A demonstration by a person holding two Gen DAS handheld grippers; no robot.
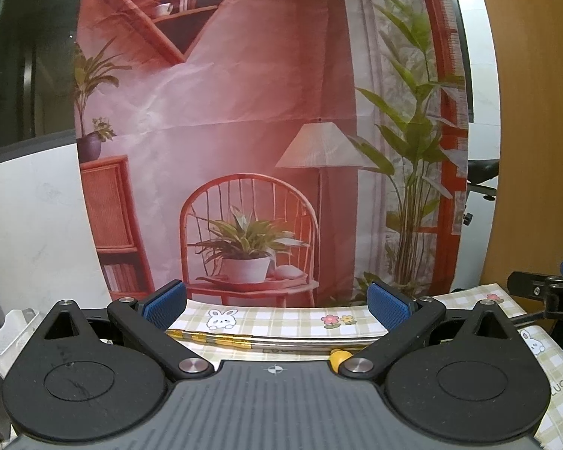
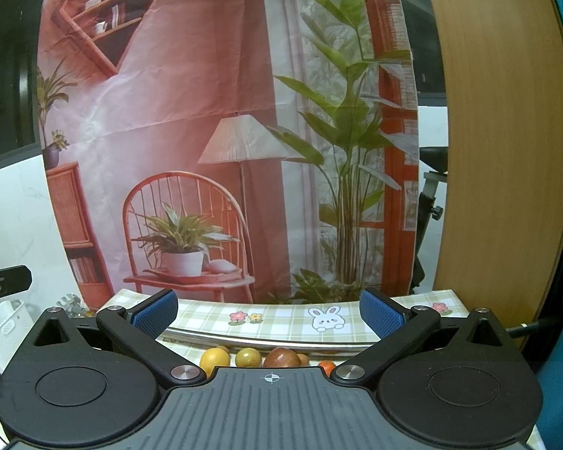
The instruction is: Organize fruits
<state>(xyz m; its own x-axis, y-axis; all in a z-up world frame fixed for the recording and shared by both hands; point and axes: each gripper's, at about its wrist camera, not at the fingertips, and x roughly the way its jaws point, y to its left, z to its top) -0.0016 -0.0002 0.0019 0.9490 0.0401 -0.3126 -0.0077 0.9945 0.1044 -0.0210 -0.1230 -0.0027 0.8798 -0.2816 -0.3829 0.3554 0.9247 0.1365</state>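
Note:
In the right wrist view my right gripper (image 2: 268, 314) stands open and empty above the table. Just below it lie several fruits beside a metal tray rim (image 2: 274, 341): a yellow-orange fruit (image 2: 214, 360), a yellow-green fruit (image 2: 248, 357), a brown-red fruit (image 2: 282, 358) and a small orange one (image 2: 327, 365), all partly hidden by the gripper body. In the left wrist view my left gripper (image 1: 277, 304) is also open with nothing between its fingers. A yellow fruit (image 1: 339, 357) peeks out near its right finger, next to the tray rim (image 1: 300, 343).
A checked tablecloth (image 2: 281, 317) with bunny and flower prints covers the table. A printed backdrop (image 1: 244, 131) hangs behind it, and a wooden panel (image 2: 499, 131) stands at the right. A white basket (image 2: 3, 318) sits at the left. The other gripper (image 1: 544, 292) shows at the right edge.

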